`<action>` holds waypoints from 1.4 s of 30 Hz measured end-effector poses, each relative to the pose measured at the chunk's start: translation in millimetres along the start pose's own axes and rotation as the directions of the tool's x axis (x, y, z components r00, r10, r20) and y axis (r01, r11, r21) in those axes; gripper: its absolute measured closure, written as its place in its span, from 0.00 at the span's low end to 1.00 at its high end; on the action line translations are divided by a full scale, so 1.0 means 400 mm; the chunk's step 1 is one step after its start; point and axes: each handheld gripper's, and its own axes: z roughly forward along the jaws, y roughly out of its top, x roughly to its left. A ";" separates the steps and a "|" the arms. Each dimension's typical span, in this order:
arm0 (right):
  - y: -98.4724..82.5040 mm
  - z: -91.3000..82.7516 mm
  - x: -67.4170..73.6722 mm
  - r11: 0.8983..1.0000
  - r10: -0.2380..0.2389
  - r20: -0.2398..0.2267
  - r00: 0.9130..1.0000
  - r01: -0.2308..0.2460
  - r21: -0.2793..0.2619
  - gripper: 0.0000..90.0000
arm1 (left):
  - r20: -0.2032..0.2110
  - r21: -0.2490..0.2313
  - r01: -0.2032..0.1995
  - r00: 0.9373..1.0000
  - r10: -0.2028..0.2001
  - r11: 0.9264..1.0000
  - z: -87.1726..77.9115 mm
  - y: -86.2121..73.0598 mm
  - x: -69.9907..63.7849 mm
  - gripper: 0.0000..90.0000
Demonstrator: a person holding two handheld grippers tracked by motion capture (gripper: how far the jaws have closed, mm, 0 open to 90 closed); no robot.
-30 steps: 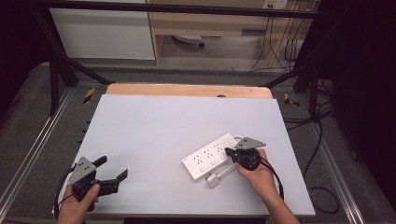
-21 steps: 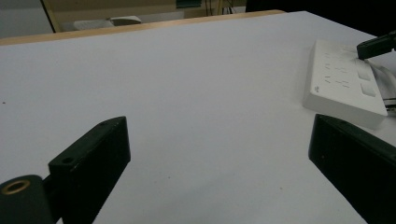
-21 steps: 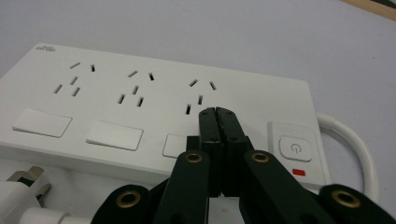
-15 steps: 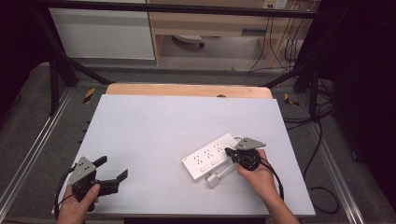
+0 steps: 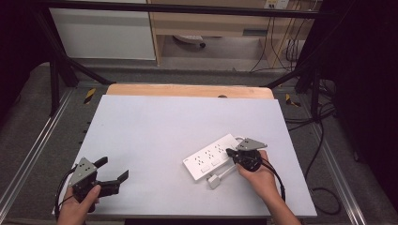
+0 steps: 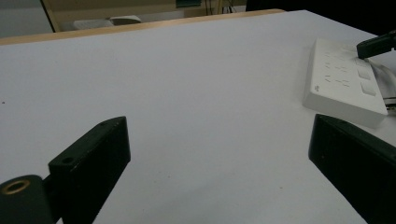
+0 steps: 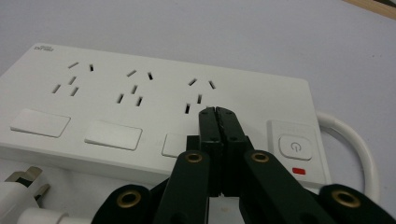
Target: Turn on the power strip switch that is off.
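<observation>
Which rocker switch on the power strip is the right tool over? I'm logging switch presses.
The third rocker switch, beside the power button; the shut right tool partly covers it, while the other two lie clear.

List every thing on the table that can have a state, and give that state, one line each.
power strip: lies flat on the table, every socket empty, its white cable looping off one end.
main power button: untouched, a red mark just below it.
plug: unplugged, lying on the table beside the strip.
right gripper: jaws shut, tips over the third socket's switch.
left gripper: jaws wide open, nothing between them, well apart from the strip.
</observation>
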 end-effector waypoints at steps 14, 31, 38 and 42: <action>-0.003 0.002 -0.002 1.000 0.018 -0.006 1.000 -0.018 0.005 1.00 | 0.000 0.000 -0.002 1.000 0.002 1.000 0.000 0.000 0.000 0.06; -0.002 0.002 -0.003 1.000 0.024 -0.011 1.000 -0.024 0.007 1.00 | 0.000 -0.004 0.000 1.000 0.000 1.000 0.000 0.000 -0.001 0.06; -0.001 0.001 -0.003 1.000 0.027 -0.016 1.000 -0.027 0.007 1.00 | 0.000 -0.001 -0.004 1.000 0.004 1.000 -0.001 0.001 0.000 0.06; -0.001 0.002 -0.001 1.000 0.026 -0.014 1.000 -0.026 0.006 1.00 | 0.000 -0.001 -0.004 1.000 0.004 1.000 -0.001 0.001 0.000 0.06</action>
